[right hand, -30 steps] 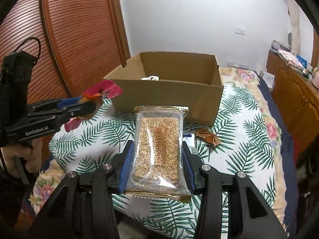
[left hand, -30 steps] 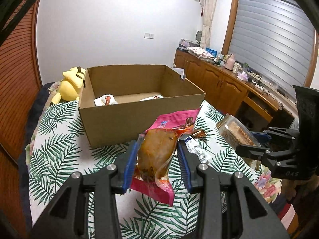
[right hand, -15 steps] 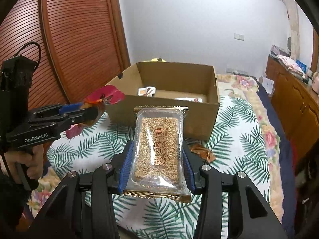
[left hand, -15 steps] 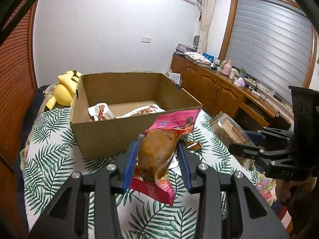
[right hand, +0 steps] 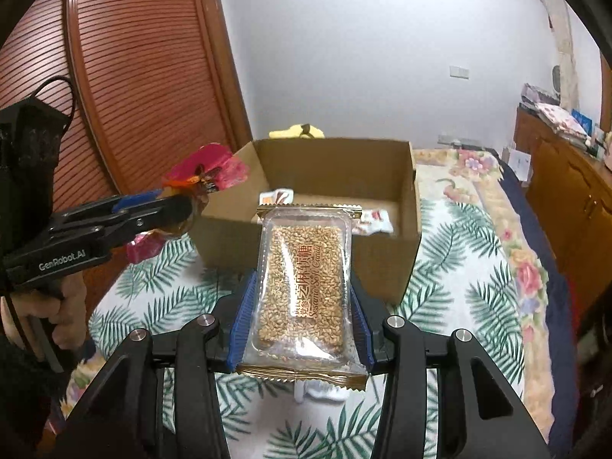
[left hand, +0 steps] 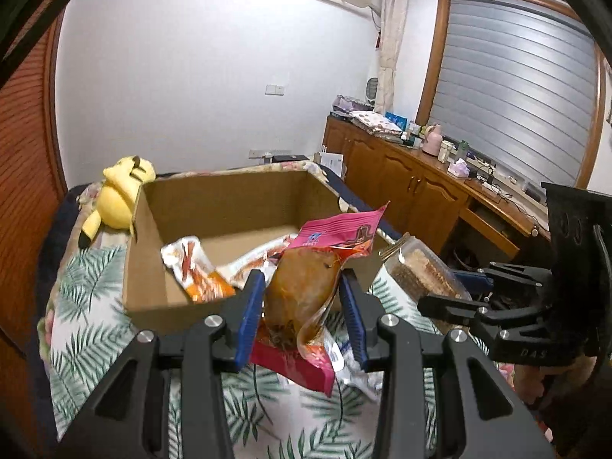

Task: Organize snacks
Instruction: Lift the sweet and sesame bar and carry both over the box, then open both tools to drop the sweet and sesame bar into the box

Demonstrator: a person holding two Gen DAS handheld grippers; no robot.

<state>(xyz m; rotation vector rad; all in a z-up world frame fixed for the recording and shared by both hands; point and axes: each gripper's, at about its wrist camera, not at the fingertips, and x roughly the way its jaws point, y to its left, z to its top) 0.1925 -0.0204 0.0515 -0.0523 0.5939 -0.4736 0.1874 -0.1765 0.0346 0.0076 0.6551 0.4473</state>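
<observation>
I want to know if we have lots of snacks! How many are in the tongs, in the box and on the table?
In the left tongs: 1 pink packet
In the right tongs: 1 sesame candy
In the cardboard box: 2, orange-and-white packet, white-and-red packet
On the tablecloth: 1 white packet
Total showing: 5

A home bedroom — quilted bed (right hand: 478, 237), wooden cabinets (left hand: 401, 191), plush toy (left hand: 118, 195).

On the clear sesame candy packet (right hand: 304, 290) near you, you can read "Sesame Soft Candy" running lengthwise beside Chinese characters too small to make out. At the left, your left hand-held gripper (right hand: 179, 210) carries "GenRobot.AI" in white on its black body. The pink snack bag's (left hand: 306, 294) print is unreadable.
</observation>
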